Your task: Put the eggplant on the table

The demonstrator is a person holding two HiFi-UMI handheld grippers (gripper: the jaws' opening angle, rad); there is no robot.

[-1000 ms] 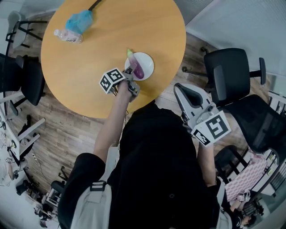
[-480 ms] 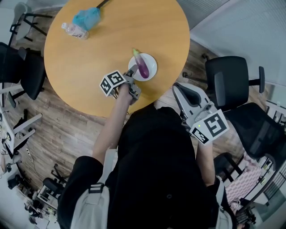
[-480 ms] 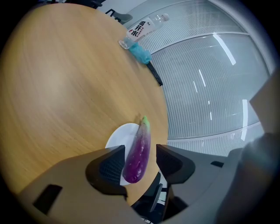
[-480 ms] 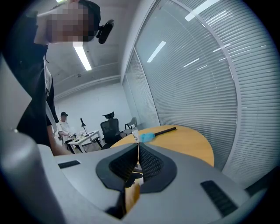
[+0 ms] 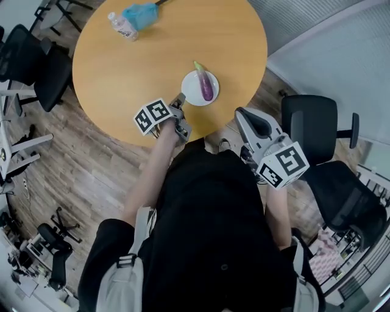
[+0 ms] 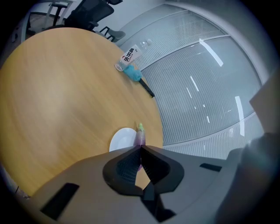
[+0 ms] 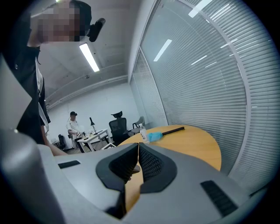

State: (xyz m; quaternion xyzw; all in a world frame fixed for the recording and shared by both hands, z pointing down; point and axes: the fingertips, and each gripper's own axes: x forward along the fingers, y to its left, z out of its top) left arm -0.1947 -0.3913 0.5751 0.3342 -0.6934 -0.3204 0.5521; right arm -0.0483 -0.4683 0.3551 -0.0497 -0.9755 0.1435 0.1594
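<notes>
Purple eggplant point(image 5: 207, 85) lying on white plate point(image 5: 189, 92), left gripper point(image 5: 180, 99) just beside the plate, jaws just closed together on nothing, right gripper point(image 5: 242, 114) farther from the plate, 2 jaws together, empty.

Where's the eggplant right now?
In the head view, the eggplant lies on the white plate near the round table's near-right edge, far from the bottle and blue duster.

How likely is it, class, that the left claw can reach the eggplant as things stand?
Probably yes. The left claw sits just short of the plate, with nothing blocking the eggplant. Its jaws have just closed on nothing, so they must reopen first.
</notes>
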